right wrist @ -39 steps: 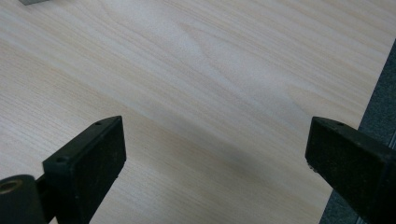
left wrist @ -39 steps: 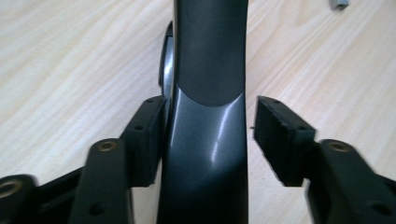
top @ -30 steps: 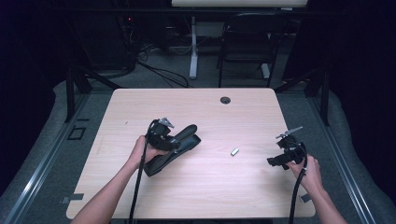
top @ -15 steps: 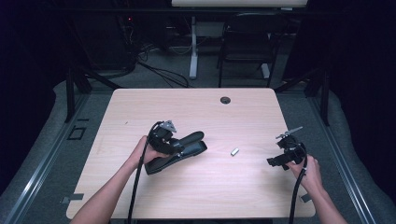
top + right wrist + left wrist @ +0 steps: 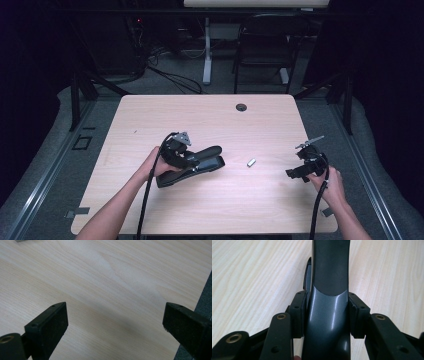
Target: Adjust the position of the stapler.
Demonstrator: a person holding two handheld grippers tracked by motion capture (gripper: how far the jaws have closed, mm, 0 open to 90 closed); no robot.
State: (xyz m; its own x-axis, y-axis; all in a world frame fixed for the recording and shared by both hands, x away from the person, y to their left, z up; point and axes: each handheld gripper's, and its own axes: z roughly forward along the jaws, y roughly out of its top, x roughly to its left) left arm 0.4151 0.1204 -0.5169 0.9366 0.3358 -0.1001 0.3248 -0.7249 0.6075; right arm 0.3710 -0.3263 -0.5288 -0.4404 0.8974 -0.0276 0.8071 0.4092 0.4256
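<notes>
We see the left gripper (image 5: pixel 197 161) pinching the large black plastic stapler (image 5: pixel 192 167) on the light wooden table (image 5: pixel 210 120) left of centre, right gripper (image 5: pixel 300 172) spread idle far right, the small silver block (image 5: pixel 251 162), probably staples, between them; keep that grip square.

The black stapler (image 5: pixel 192 165) lies on the table's left half. Its top arm is raised, pointing right.
</notes>
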